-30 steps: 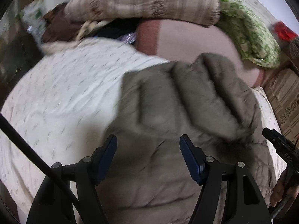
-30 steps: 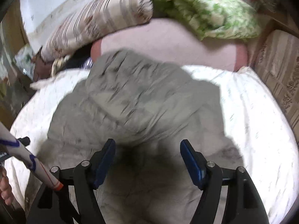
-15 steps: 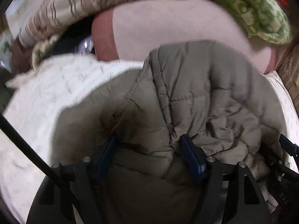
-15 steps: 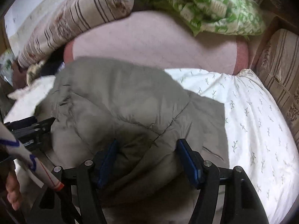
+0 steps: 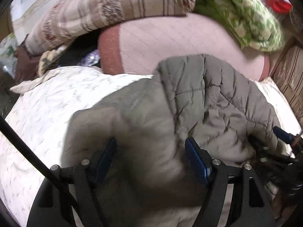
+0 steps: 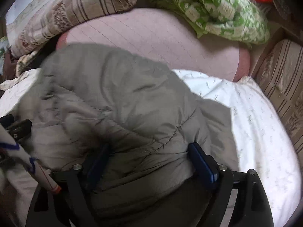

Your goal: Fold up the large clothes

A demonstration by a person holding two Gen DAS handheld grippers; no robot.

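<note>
A grey-olive quilted puffer jacket (image 5: 180,104) lies bunched on a white patterned bed sheet (image 5: 47,104); it also fills the right wrist view (image 6: 117,102). My left gripper (image 5: 150,153) is open, its blue-padded jaws wide apart with jacket fabric bulging between them. My right gripper (image 6: 149,157) is open too, jaws wide apart and pressed against a thick fold of the jacket. The right gripper shows at the right edge of the left wrist view (image 5: 282,136); the left gripper shows at the left edge of the right wrist view (image 6: 17,126).
A pink blanket (image 5: 170,43) lies behind the jacket. A striped beige quilt (image 5: 113,5) and a green-white quilt (image 5: 246,19) are piled at the back. A striped cushion (image 6: 284,87) borders the bed on the right. Dark clutter (image 5: 28,62) sits at the far left.
Both grippers stay open. The views have pulled back a little from the jacket; the jacket's bunched top sits further from the left gripper and more white sheet shows.
</note>
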